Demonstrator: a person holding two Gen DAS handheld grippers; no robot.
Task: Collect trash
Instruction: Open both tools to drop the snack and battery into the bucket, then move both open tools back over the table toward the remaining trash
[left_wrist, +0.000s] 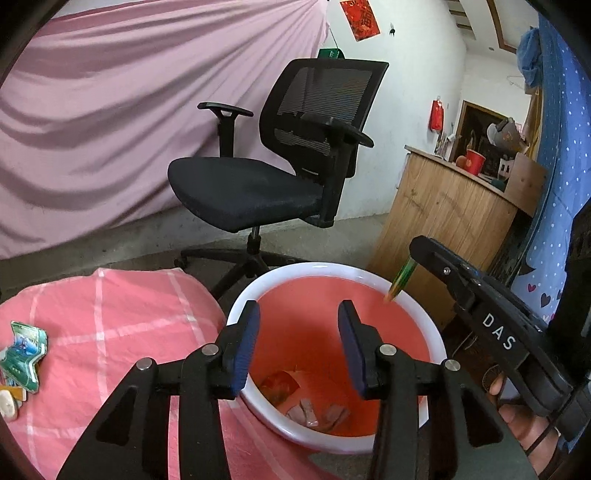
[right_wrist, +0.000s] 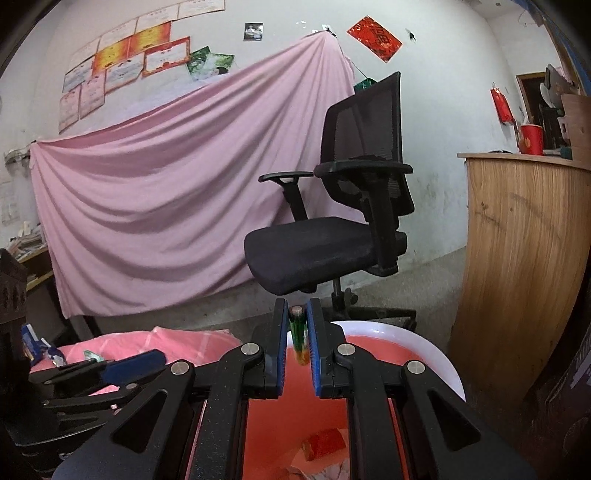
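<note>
A red bin with a white rim (left_wrist: 424, 317) stands below both grippers, and a red wrapper (left_wrist: 280, 384) and crumpled scraps (left_wrist: 306, 410) lie at its bottom. My left gripper (left_wrist: 299, 314) hangs open over the bin mouth with nothing between its blue pads. My right gripper (right_wrist: 298, 314) is shut on a thin green and yellow stick-like item (right_wrist: 298, 334), held upright over the bin's far rim (right_wrist: 424, 350). In the left wrist view that item (left_wrist: 400, 280) pokes down from the right gripper (left_wrist: 419, 251). A green wrapper (left_wrist: 26, 354) lies on the pink checked cloth (left_wrist: 110, 332).
A black office chair (left_wrist: 266, 166) stands just behind the bin, and a wooden counter (left_wrist: 443, 214) with a red cup (left_wrist: 474, 160) is to the right. A pink sheet (right_wrist: 166, 203) hangs on the wall. A hand (left_wrist: 517, 417) grips the right tool.
</note>
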